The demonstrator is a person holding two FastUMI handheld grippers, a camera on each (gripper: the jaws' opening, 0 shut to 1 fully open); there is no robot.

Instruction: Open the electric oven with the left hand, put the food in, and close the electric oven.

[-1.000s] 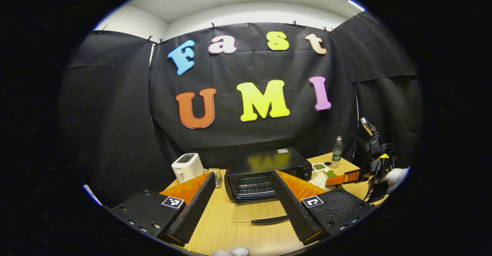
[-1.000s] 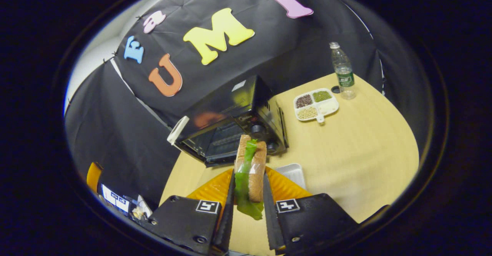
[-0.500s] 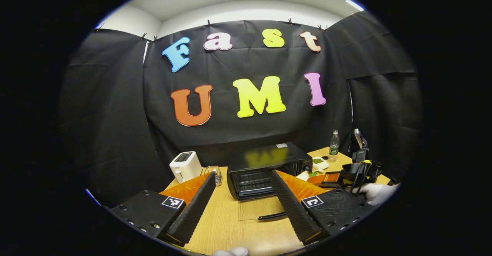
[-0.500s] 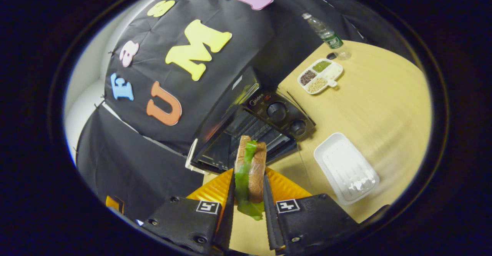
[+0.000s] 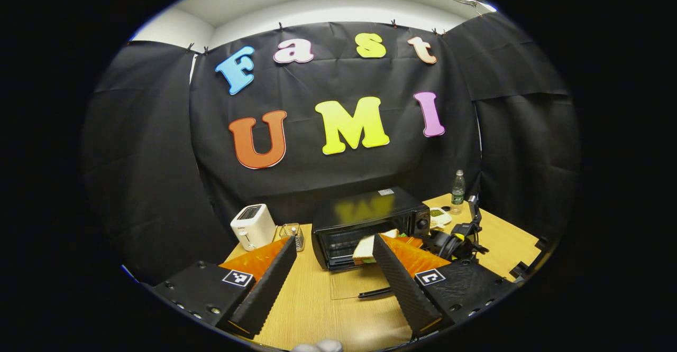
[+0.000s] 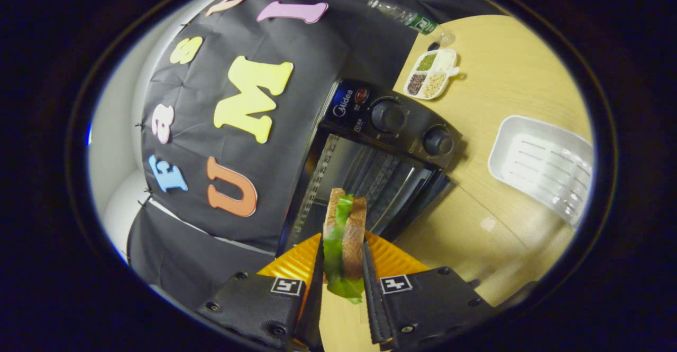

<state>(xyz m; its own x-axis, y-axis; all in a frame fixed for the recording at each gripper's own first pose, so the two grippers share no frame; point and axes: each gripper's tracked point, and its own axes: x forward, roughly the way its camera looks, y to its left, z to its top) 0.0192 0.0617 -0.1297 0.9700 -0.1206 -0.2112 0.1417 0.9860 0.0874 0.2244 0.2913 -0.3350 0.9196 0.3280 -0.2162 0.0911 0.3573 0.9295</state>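
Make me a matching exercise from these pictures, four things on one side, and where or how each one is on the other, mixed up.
1. sandwich
2. oven door
3. white tray
4. toaster

A. folded down flat, open
B. bare, on the table right of the oven
C. left of the oven, by the wall
D. clamped in the right gripper

Pairs: 1-D, 2-A, 3-B, 4-C

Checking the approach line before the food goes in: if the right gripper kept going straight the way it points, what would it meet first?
Probably the open oven: the sandwich in the right gripper points at its wire rack; depth is unclear.
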